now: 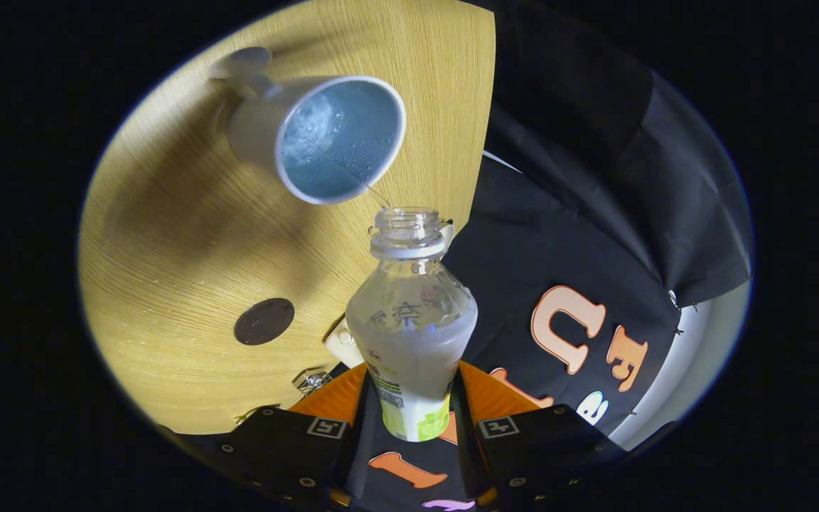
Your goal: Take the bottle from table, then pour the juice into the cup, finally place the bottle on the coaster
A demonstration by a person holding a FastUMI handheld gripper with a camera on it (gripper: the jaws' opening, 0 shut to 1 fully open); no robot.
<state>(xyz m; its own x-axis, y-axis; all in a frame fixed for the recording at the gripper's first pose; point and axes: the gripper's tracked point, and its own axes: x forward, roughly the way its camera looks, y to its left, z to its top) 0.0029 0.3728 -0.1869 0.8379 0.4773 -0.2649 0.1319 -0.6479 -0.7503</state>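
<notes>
Both fingers (374,405) of the gripper (413,419) pressed on the lower body of the bottle (411,320), one on each side, pinching it around its label. From there the bottle reached forward with its neck pointing away from the fingers and its cap off, so the open mouth (407,217) faced the cup (324,135). Cloudy pale juice (413,348) filled the lower part of the bottle, while the shoulder was clear. A thin stream (377,193) ran between the bottle's mouth and the cup's near rim. The white cup stood just beyond the mouth on the wooden table (168,235), and bubbling liquid lay inside it. A small white disc (240,62) sat on the table right behind the cup. The dark round coaster (264,321) lay bare on the table, off to the left of the bottle's body and well apart from the cup.
</notes>
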